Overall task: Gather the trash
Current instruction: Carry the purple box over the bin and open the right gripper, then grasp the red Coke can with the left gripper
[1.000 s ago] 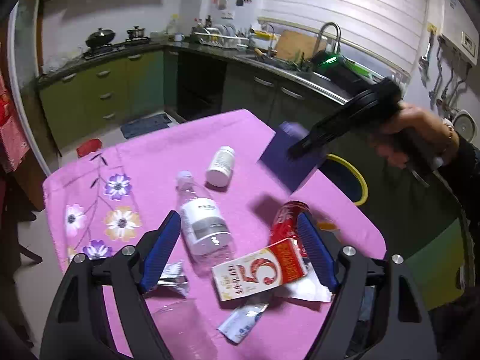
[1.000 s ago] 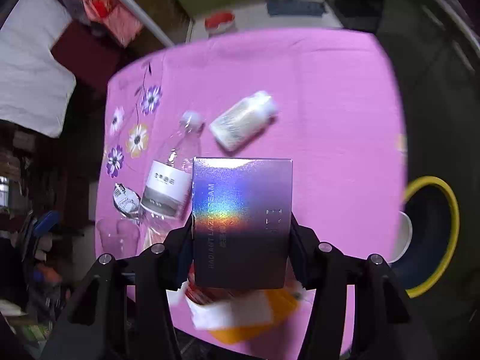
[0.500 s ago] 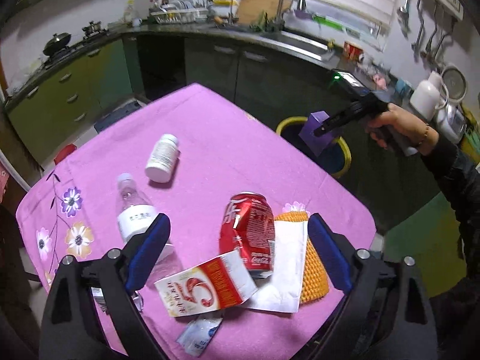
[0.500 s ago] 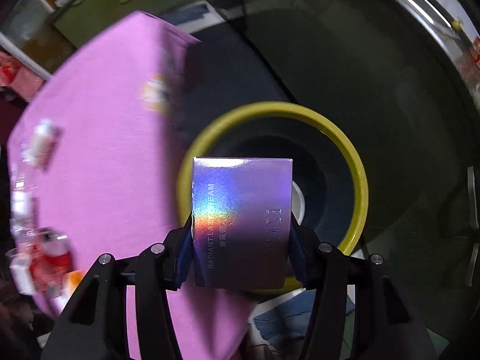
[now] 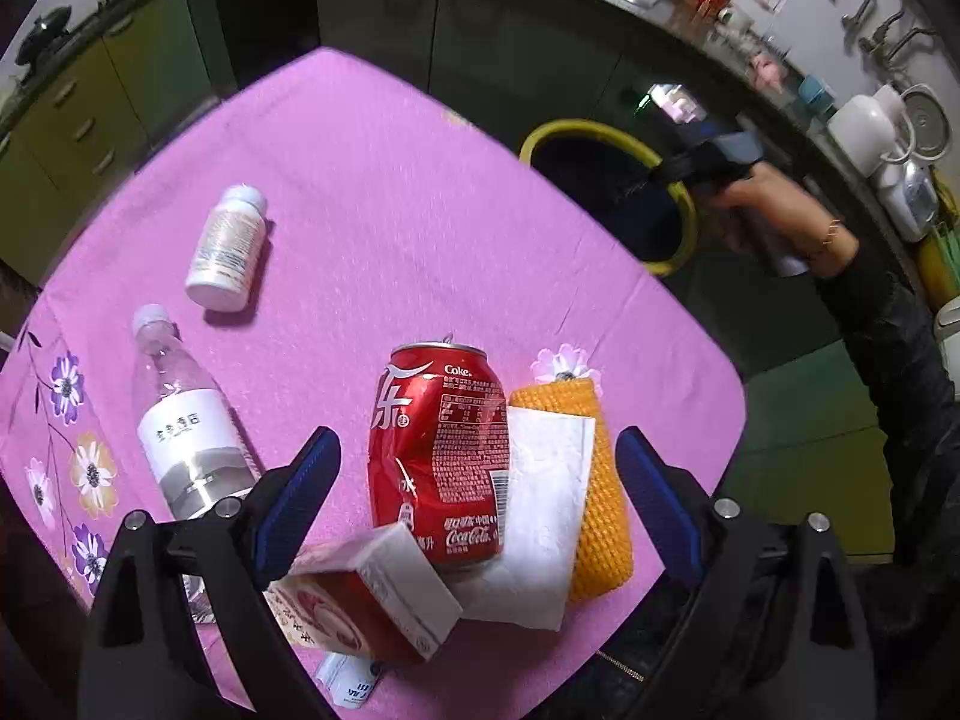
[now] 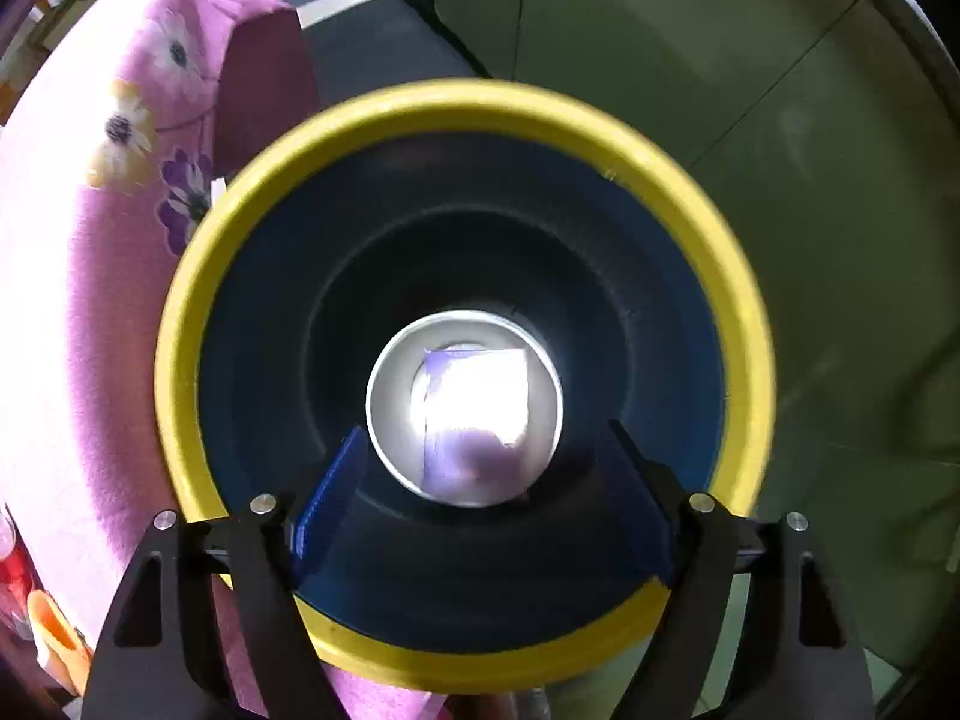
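Observation:
My right gripper (image 6: 480, 480) points straight down into the yellow-rimmed blue bin (image 6: 456, 102). Its jaws are opening with nothing between them. The shiny purple box (image 6: 474, 402) lies at the bin's bottom on a white bowl (image 6: 390, 402). My left gripper (image 5: 474, 498) hangs open over the pink table (image 5: 372, 192). Between its blue pads (image 5: 294, 495) stands a dented red cola can (image 5: 441, 456) beside a white napkin (image 5: 546, 510) and orange mesh sleeve (image 5: 603, 516). A red-white carton (image 5: 366, 594) lies nearer. The bin (image 5: 606, 138) stands past the table's far corner, with a hand (image 5: 762, 204) over it.
A clear water bottle (image 5: 186, 438) and a white pill bottle (image 5: 228, 246) lie on the table's left side. A small wrapper (image 5: 348, 681) pokes out under the carton. Dark kitchen cabinets (image 5: 480, 18) run behind the table. The tablecloth's edge (image 6: 90, 300) hangs left of the bin.
The right gripper carried the purple box from over the table to above the bin, then let it go; the box fell inside. The left gripper moved closer to the cola can.

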Demonstrator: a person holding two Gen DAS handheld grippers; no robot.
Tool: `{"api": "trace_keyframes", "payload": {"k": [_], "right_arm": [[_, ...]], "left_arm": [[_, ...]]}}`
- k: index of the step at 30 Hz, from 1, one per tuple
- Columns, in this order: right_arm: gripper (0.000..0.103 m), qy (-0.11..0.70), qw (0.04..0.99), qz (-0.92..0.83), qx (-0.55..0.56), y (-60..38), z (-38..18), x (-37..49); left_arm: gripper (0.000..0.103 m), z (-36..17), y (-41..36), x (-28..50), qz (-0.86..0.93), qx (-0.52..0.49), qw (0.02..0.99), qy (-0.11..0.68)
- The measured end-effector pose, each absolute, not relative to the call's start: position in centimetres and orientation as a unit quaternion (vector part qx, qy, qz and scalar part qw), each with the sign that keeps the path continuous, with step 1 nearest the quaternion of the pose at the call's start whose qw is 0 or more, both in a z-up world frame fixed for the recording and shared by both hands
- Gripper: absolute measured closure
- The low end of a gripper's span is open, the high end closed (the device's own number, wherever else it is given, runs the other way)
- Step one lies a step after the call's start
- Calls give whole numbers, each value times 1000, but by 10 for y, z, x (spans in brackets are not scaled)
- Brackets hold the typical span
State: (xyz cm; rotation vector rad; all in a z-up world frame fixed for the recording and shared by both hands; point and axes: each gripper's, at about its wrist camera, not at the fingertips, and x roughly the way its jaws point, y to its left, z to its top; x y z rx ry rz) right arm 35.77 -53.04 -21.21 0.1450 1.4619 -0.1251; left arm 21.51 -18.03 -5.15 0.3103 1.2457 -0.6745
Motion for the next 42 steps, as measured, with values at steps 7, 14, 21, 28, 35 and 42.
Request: {"api": "trace_keyframes", "payload": {"k": [7, 14, 21, 28, 35, 42], "right_arm": [[25, 640, 764, -11, 82, -520, -182, 336], [25, 634, 768, 29, 86, -494, -175, 319], [25, 621, 776, 52, 95, -487, -165, 307], [24, 622, 775, 60, 92, -479, -166, 297], [24, 621, 776, 66, 92, -474, -168, 296], [23, 621, 774, 71, 94, -474, -170, 292]], "left_arm": [[15, -79, -199, 228, -285, 184, 709, 619], [15, -104, -206, 230, -261, 229, 676, 651], [24, -128, -208, 235, -242, 244, 656, 672], [31, -140, -204, 239, -239, 240, 647, 684], [32, -144, -212, 243, -241, 241, 645, 684], [35, -151, -211, 254, -241, 238, 645, 685]]}}
